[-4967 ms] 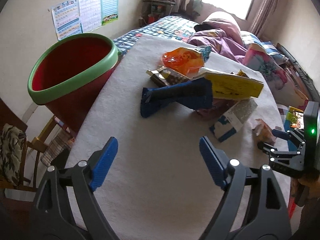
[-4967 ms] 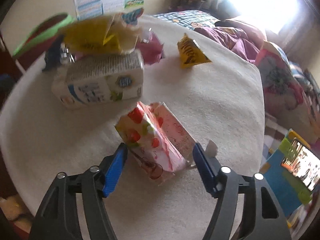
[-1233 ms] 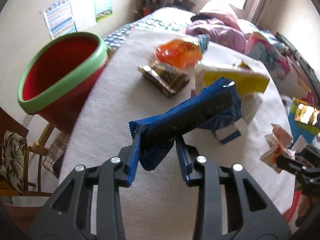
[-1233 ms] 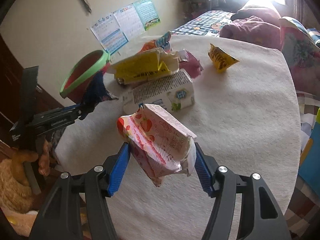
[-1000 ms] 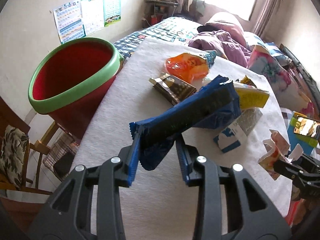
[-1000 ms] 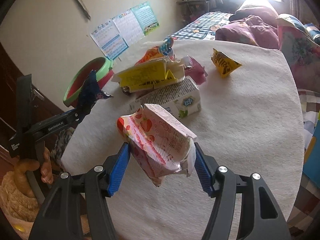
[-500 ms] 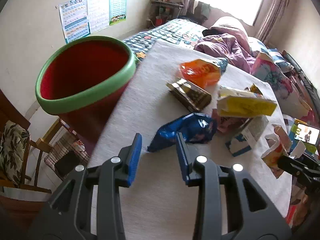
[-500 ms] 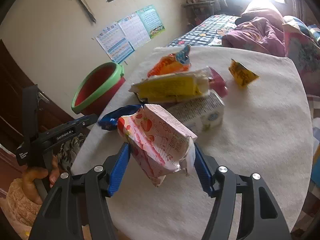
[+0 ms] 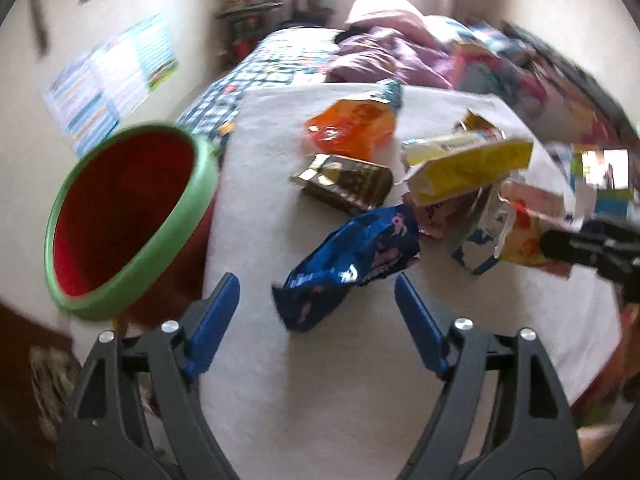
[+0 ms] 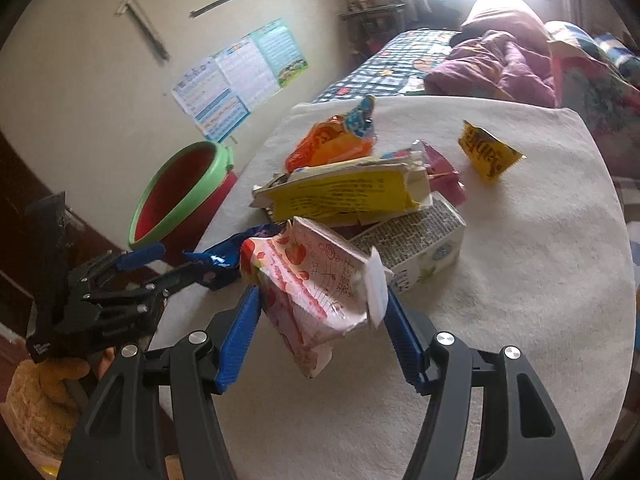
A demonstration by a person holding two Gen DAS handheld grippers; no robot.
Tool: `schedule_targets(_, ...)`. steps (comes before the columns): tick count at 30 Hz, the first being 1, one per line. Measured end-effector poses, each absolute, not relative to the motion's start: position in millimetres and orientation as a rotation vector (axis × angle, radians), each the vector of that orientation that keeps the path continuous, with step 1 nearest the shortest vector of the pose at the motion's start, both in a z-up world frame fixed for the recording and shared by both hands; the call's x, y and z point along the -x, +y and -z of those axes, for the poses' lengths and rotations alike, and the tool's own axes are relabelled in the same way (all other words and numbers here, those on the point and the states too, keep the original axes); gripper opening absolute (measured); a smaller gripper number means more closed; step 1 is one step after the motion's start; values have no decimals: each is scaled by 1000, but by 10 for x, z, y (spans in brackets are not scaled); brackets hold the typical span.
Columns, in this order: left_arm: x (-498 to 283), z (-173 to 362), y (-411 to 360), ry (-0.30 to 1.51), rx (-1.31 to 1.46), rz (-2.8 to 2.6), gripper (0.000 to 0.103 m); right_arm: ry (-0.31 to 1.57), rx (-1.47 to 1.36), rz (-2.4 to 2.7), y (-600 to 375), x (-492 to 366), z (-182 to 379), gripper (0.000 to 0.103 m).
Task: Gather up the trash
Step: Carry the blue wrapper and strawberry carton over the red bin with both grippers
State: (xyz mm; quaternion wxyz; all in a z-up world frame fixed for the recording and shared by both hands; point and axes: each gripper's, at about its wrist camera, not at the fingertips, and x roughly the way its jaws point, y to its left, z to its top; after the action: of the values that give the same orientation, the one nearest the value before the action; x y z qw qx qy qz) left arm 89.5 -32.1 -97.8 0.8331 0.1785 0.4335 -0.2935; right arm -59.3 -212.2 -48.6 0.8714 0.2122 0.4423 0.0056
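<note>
White cloth covers the table (image 9: pixel 256 208). Over its near edge, the left gripper (image 9: pixel 316 304) has just been spreading its jaws; the crumpled blue foil wrapper (image 9: pixel 352 260) lies loose between them. Right gripper (image 10: pixel 322 320) pinches a strawberry-print carton (image 10: pixel 312 280). Far left stands the green-rimmed red bin (image 9: pixel 120 220).

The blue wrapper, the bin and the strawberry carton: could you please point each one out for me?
blue wrapper (image 9: pixel 352 264), left wrist view, middle of the crumpled bag.
bin (image 9: pixel 132 276), left wrist view, on its green rim.
strawberry carton (image 10: pixel 316 284), right wrist view, on its printed side.
</note>
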Motion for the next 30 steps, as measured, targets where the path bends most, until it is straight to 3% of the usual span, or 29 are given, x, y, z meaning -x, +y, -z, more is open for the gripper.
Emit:
schedule_targets(10, -1254, 1493, -646, 1054, -520, 740, 79, 956, -477, 72, -2035, 743, 554, 58)
schedule_targets(14, -1283, 1557, -610, 1078, -463, 741, 63, 982, -484, 96, -1975, 787, 600, 58)
schedule_targets(15, -1286, 1545, -595, 1072, -448, 735, 53, 985, -486, 100, -1971, 783, 605, 58)
schedule_targets(18, -1318, 1516, -523, 1088, -379, 738, 45, 985, -480, 105, -1919, 769, 577, 57)
schedule_targets(30, -1531, 844, 188, 946, -122, 589, 39, 887, -411, 18, -1633, 400, 128, 57)
